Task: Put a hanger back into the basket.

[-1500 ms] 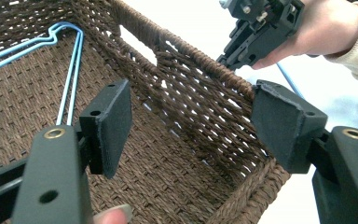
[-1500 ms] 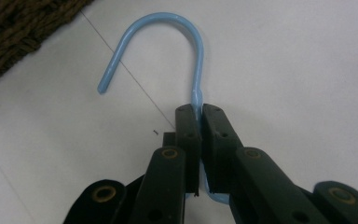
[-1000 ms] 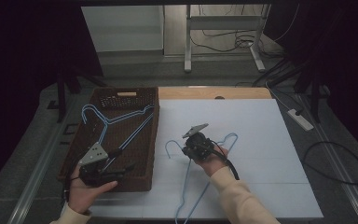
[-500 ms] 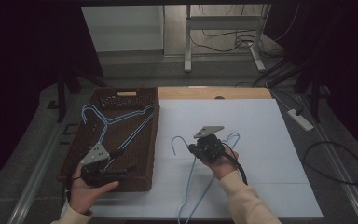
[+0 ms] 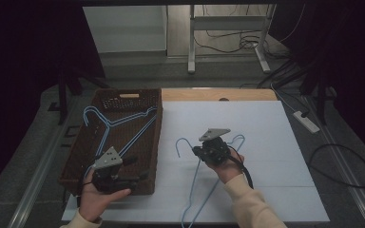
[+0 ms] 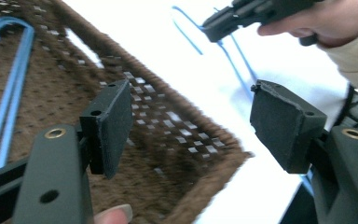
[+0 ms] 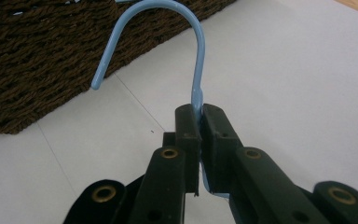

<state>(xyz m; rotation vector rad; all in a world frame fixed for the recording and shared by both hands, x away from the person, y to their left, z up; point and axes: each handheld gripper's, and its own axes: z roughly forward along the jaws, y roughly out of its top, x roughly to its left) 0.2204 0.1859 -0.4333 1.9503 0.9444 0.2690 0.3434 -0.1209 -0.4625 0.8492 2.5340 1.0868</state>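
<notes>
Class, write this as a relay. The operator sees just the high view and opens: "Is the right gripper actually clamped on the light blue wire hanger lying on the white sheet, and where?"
Observer: Yes. The right gripper has its jaws shut on the light blue wire hanger just below the hook.
Operator: And the left gripper?
Observer: The left gripper has its jaws wide apart with nothing between them.
Operator: What is it aimed at?
Observer: The near corner of the dark brown woven basket, with the white sheet beyond.
</notes>
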